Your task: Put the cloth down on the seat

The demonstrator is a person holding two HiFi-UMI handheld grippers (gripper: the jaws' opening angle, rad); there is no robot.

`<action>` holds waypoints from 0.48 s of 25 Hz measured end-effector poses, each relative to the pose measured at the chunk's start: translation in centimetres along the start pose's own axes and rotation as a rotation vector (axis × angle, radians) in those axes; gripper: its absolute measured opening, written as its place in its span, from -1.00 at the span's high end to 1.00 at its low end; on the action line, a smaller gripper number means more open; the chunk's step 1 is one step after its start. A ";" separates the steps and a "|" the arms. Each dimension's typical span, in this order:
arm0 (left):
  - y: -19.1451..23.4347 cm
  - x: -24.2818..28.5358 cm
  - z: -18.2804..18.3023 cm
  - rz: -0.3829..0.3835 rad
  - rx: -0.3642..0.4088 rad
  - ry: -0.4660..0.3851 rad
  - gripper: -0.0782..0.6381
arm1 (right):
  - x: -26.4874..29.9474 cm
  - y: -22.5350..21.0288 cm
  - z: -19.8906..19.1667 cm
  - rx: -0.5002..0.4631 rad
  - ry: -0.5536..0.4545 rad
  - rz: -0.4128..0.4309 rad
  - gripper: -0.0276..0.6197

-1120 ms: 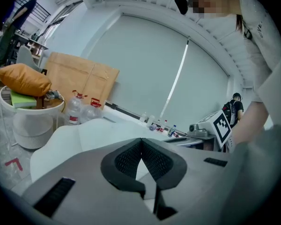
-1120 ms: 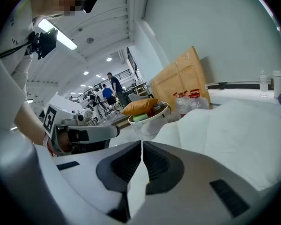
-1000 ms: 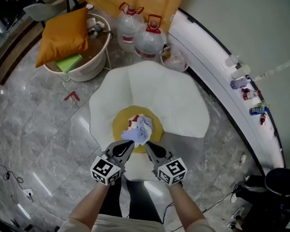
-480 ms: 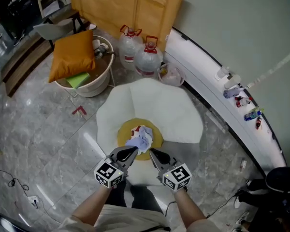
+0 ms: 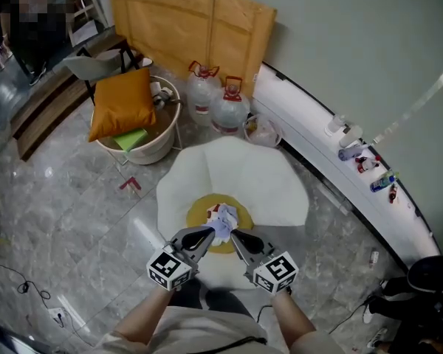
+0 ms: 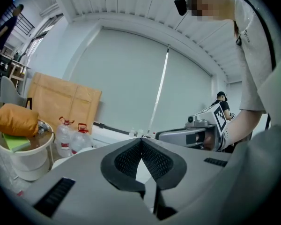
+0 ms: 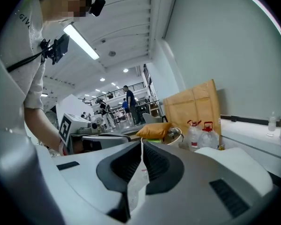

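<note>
Since we're going left to right: way over on the left there's an orange cushion [image 5: 122, 103] propped on a round white tub [image 5: 149, 152], with something green [image 5: 131, 139] tucked under it. Next along we've got two big water jugs [image 5: 218, 103] with red tops, standing in front of a cardboard sheet [image 5: 188, 28] that leans on the wall.

Down the middle sits the seat [image 5: 269, 179], a white petal-shaped thing with a yellow centre [image 5: 198, 214]. Our left gripper [image 5: 207, 234] is at the near edge of that centre. Its pads [image 6: 126, 161] are pinched together at the tips with a pale sliver between them, which looks like an edge of the cloth [image 5: 224, 218].

That cloth is a bunched-up white and pale blue wad with a bit of red. It's right between both gripper tips, over the yellow centre, and we can't tell whether its underside touches the seat.

Our right gripper [image 5: 236, 236] is just beside the left one, jaws nearly together and clamped on a thin fold of the cloth that hangs down between its pads [image 7: 161, 165].

Far right, a curved white ledge [image 5: 332, 179] carries a few small bottles [image 5: 351, 152].
</note>
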State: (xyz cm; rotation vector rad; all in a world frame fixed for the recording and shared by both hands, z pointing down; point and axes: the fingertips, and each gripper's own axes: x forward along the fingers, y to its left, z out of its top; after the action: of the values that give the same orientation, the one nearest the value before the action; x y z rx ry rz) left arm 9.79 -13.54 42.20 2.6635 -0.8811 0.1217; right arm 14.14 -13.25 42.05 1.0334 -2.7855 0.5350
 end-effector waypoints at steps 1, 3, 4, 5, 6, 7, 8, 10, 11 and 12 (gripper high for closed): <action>-0.1 -0.3 0.4 0.002 0.002 -0.004 0.74 | -0.1 0.3 0.5 -0.001 -0.008 0.001 0.82; -0.5 -0.8 1.3 0.001 0.006 -0.011 0.74 | -0.4 0.7 1.6 0.002 -0.023 -0.001 0.82; -0.7 -1.0 1.7 -0.002 0.009 -0.015 0.74 | -0.5 0.9 2.1 0.005 -0.028 -0.003 0.82; -1.0 -1.2 2.1 -0.005 0.013 -0.020 0.74 | -0.7 1.1 2.5 0.009 -0.029 -0.006 0.82; -1.2 -1.4 2.5 -0.009 0.016 -0.025 0.74 | -0.9 1.2 2.8 0.015 -0.031 -0.009 0.82; -1.4 -1.4 2.9 -0.014 0.020 -0.030 0.74 | -1.0 1.2 3.1 0.022 -0.033 -0.012 0.82; -1.5 -1.5 3.3 -0.020 0.024 -0.035 0.74 | -1.2 1.3 3.4 0.029 -0.037 -0.012 0.82; -1.9 -1.7 3.9 -0.036 0.027 -0.044 0.74 | -1.4 1.6 4.1 0.036 -0.044 -0.009 0.83; -2.1 -1.9 4.3 -0.043 0.028 -0.048 0.74 | -1.6 1.9 4.4 0.035 -0.047 -0.006 0.83; -2.3 -2.1 4.8 -0.050 0.024 -0.053 0.74 | -1.8 2.1 4.8 0.033 -0.049 -0.003 0.84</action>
State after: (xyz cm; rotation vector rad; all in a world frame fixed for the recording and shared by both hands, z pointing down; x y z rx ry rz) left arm 9.35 -12.28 36.69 2.7207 -0.8332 0.0497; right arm 14.13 -12.44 36.58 1.0711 -2.8264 0.5644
